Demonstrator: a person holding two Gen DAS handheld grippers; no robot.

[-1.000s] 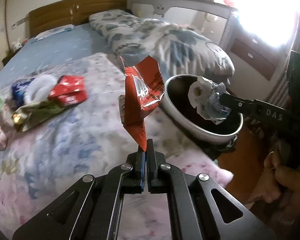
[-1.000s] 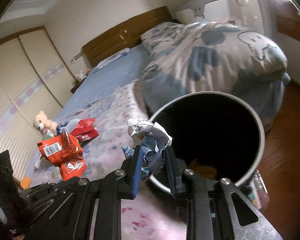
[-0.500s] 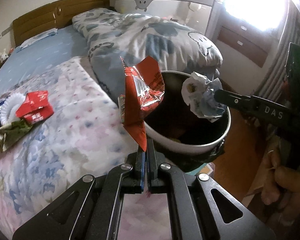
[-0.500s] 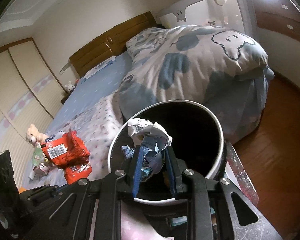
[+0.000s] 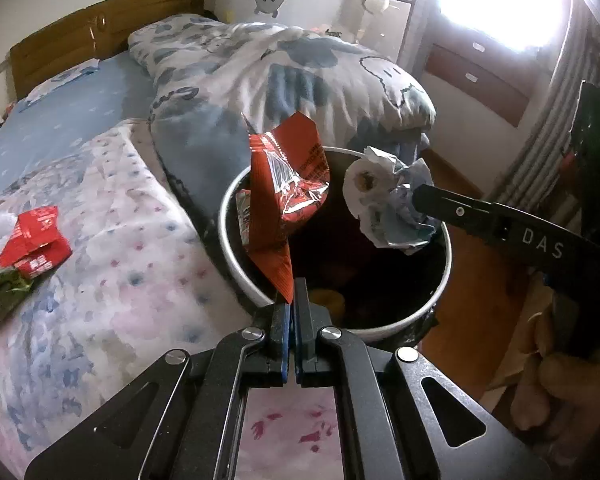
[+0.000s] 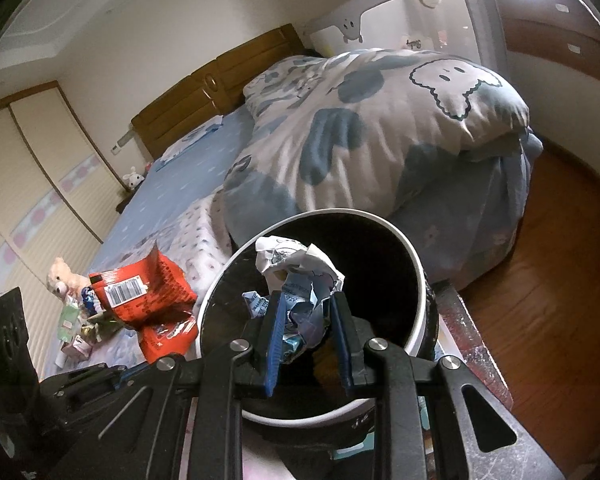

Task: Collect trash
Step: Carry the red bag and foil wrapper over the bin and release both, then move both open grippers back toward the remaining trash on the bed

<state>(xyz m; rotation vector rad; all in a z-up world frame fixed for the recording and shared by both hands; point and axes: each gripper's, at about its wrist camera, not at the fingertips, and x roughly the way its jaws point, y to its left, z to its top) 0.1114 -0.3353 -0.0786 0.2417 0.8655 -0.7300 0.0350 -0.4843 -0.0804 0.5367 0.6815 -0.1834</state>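
Observation:
My left gripper (image 5: pixel 291 304) is shut on the corner of a red snack wrapper (image 5: pixel 286 196), held upright above the near-left rim of a white trash bin (image 5: pixel 240 276) with a dark inside. My right gripper (image 6: pixel 308 312) is shut on a crumpled white and blue paper ball (image 6: pixel 300 276) and holds it over the bin's opening (image 6: pixel 380 248). The paper ball (image 5: pixel 388 204) and the right gripper's finger (image 5: pixel 492 220) also show in the left wrist view. The red wrapper (image 6: pixel 144 292) shows at the left of the right wrist view.
The bin stands at the edge of a bed with a floral cover (image 5: pixel 100 240). More trash lies there: a red packet (image 5: pixel 34 240) and a green wrapper (image 5: pixel 0 296). A bulky blue and white duvet (image 6: pixel 372 132) lies behind the bin. Wooden floor (image 6: pixel 540 300) is to the right.
Both grippers have moved toward the bin with their loads. The paper ball and the red wrapper were beside the rim and now hang over the opening.

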